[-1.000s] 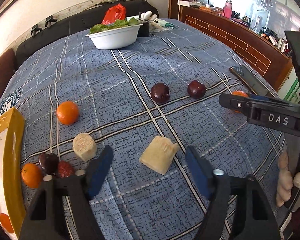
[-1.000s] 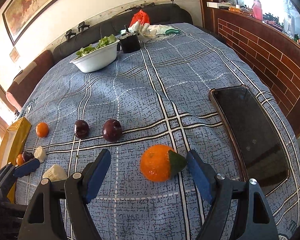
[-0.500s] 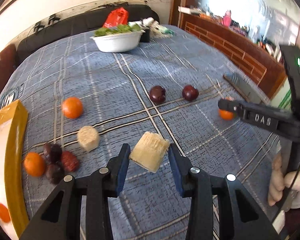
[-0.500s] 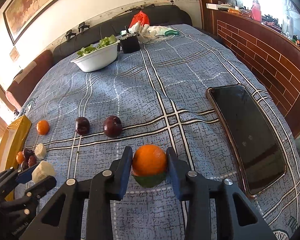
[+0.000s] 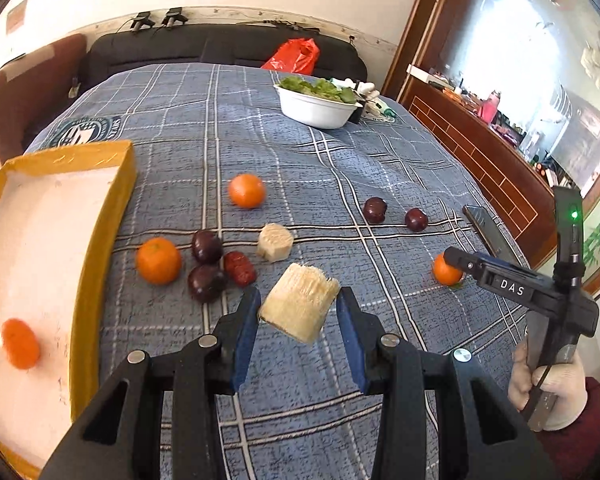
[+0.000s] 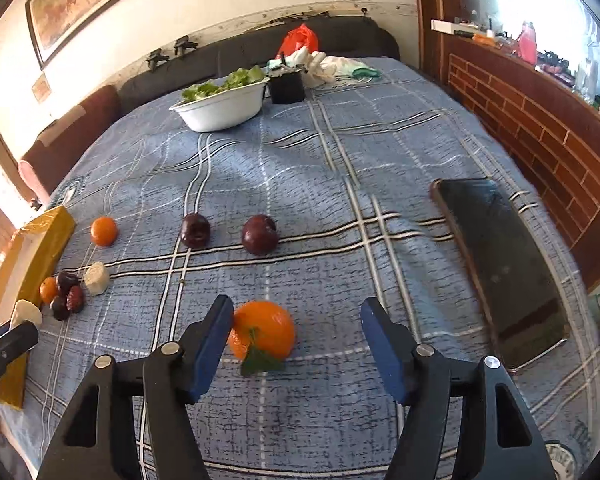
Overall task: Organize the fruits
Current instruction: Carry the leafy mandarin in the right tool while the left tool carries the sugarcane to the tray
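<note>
My left gripper (image 5: 298,320) is shut on a pale sugarcane chunk (image 5: 299,307) and holds it above the cloth, to the right of the yellow-rimmed tray (image 5: 100,232). One orange (image 5: 19,343) lies in the tray. My right gripper (image 6: 296,332) is open, with an orange with a green leaf (image 6: 263,334) on the cloth between its fingers, against the left one. Loose on the cloth are two more oranges (image 5: 158,260) (image 5: 246,190), dark plums (image 5: 206,246) (image 6: 259,234), a red fruit (image 5: 240,267) and a second sugarcane chunk (image 5: 275,241).
A white bowl of lettuce (image 6: 222,107) and a black pot (image 6: 286,86) stand at the far end. A black phone (image 6: 500,264) lies at the right edge of the table. A brick-patterned ledge (image 6: 540,128) runs along the right side.
My left gripper closed on the sugarcane chunk, lifted it and swung left toward the tray. My right gripper closed on the leafy orange, then opened again; the orange sits on the cloth.
</note>
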`<state>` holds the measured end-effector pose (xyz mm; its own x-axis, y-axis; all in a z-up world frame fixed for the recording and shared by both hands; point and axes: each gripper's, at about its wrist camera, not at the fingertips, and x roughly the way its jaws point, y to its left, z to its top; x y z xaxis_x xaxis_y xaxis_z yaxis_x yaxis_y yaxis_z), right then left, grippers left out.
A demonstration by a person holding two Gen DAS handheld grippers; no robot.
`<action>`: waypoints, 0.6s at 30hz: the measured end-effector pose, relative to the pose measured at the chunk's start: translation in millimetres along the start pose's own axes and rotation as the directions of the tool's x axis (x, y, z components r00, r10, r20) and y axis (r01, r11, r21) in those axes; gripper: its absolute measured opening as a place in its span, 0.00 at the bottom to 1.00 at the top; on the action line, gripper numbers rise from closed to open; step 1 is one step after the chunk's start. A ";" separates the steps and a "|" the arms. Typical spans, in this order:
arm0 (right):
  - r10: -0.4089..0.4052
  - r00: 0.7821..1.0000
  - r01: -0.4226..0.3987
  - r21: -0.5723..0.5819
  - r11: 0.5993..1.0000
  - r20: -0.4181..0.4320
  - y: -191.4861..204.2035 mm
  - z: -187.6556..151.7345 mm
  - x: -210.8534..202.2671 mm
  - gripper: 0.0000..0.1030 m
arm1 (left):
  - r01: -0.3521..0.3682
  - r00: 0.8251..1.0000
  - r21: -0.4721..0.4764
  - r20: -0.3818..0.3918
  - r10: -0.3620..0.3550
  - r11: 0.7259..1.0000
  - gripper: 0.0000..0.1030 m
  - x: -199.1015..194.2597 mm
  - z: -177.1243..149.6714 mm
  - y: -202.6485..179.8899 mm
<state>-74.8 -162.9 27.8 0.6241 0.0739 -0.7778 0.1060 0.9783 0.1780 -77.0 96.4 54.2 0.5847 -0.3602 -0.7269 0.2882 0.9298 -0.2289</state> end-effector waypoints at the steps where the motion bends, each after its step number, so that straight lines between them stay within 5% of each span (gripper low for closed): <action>1: 0.012 1.000 -0.012 0.000 1.000 -0.006 1.1 -1.4 0.6 0.66 | 0.003 1.000 -0.009 -0.001 -0.003 1.000 0.37 -0.4 -0.9 2.2; 7: 0.028 0.999 -0.030 -0.079 0.996 -0.037 22.7 -10.9 0.2 0.37 | 0.007 1.000 -0.051 0.012 -0.007 0.999 0.37 -7.5 -6.0 14.1; 12: 0.043 0.999 -0.044 -0.069 0.997 -0.010 27.9 -13.0 -7.9 0.35 | -0.002 0.999 -0.102 0.044 0.006 0.995 0.37 -25.7 -8.5 35.9; 15: 0.070 0.998 -0.070 -0.073 0.995 0.005 37.5 -8.5 -17.7 0.19 | -0.012 0.997 -0.150 0.067 0.023 0.989 0.37 -41.8 -6.8 58.3; 18: 0.113 0.993 -0.110 -0.127 0.986 0.022 61.9 -3.1 -30.7 0.20 | -0.039 0.994 -0.207 0.093 0.059 0.978 0.37 -60.1 -4.5 84.7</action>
<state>-89.8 -104.0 60.9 0.6491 0.1799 -0.7391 -0.0618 0.9809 0.1844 -91.1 197.1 75.6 0.6688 -0.3102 -0.6756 0.1022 0.9385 -0.3298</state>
